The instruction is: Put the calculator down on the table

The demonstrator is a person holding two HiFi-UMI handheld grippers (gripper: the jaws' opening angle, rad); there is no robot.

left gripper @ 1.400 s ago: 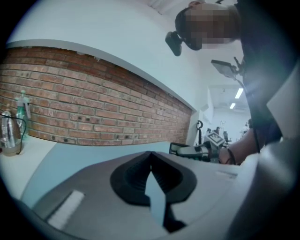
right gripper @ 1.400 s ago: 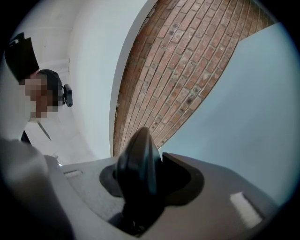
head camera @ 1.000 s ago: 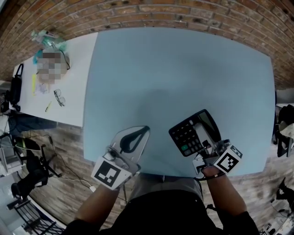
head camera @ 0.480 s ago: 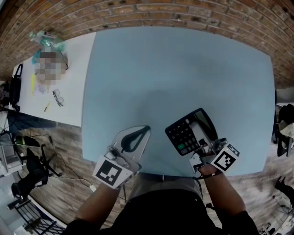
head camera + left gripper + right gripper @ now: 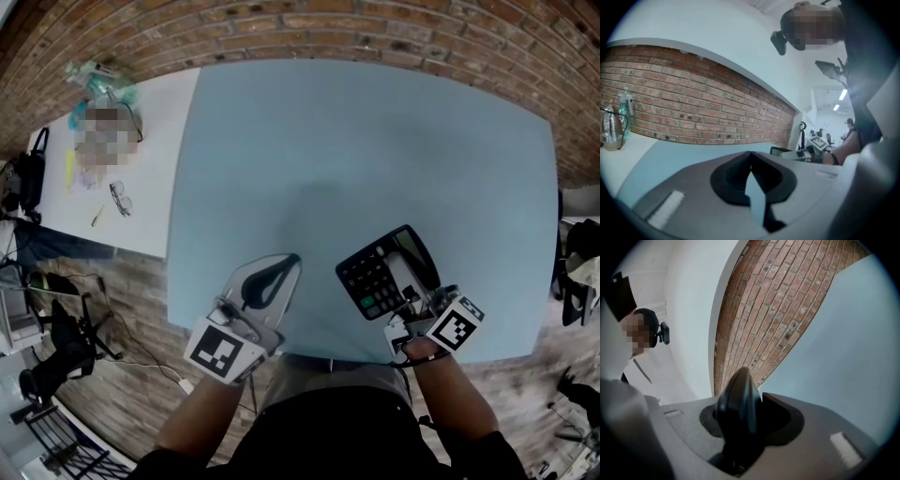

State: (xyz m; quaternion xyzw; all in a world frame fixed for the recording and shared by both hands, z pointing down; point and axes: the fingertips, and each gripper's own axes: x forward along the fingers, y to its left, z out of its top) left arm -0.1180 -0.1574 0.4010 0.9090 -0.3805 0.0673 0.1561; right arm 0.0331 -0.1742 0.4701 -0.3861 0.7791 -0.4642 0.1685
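Head view:
- Light blue table (image 5: 375, 141), brick wall (image 5: 309, 23) along its far edge.
- Black calculator (image 5: 377, 277), keys and display facing up, was over the table's near right part, close to the near edge. Contact with the surface could not be judged.
- Right gripper (image 5: 413, 287) had its jaws clamped on the calculator's near right end.
- Left gripper (image 5: 284, 266) was over the near left part of the table, well apart from the calculator. Its jaw tips were together.
- White side table (image 5: 159, 141) stood beside the blue one at the left and carried a pair of glasses (image 5: 120, 199) and a plastic bottle (image 5: 94, 80).

Left gripper view:
- Left gripper (image 5: 750, 155) had its jaw tips meeting, with nothing between them. A narrow slit below the tips showed the table (image 5: 656, 159).
- Brick wall (image 5: 693, 108) was beyond. The calculator (image 5: 779, 151) showed as a dark edge at the right.

Right gripper view:
- Right gripper (image 5: 740, 401) was closed on the calculator (image 5: 737, 408), seen edge-on and filling the gap between the jaws.
- Table (image 5: 848, 362) and brick wall (image 5: 773, 310) were behind.
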